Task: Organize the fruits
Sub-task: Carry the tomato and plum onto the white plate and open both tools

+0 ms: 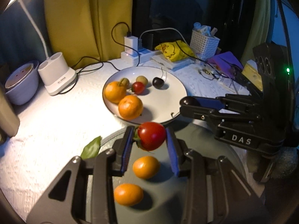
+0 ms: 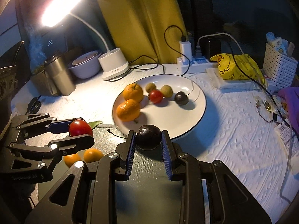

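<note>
We're holding a cherry tomato (image 1: 151, 135) in our left gripper (image 1: 150, 140), pads squeezing it from both sides, up above the dark round plate (image 1: 201, 145) at the near edge of the table. Two small orange kumquats (image 1: 146, 167) are lying on that dark plate right under the gripper, and a green leaf (image 1: 91, 148) is sitting at its left rim. Our right gripper (image 2: 148, 138) is clamping a dark plum-like fruit (image 2: 148, 136), over the spot where the dark plate meets the near rim of the white plate (image 2: 186, 123).

Further back, the white plate is carrying two mandarins (image 2: 128, 110) on its left side, another cherry tomato (image 2: 156, 96), two small greenish fruits (image 2: 166, 90) and one more dark fruit (image 2: 181, 98) toward the right.

Along the far edge of the table a desk lamp (image 2: 114, 66) is glowing, next to a power strip (image 2: 194, 63), a yellow duck-print bag (image 2: 235, 66) and a white basket (image 2: 278, 69) at the far right corner.
</note>
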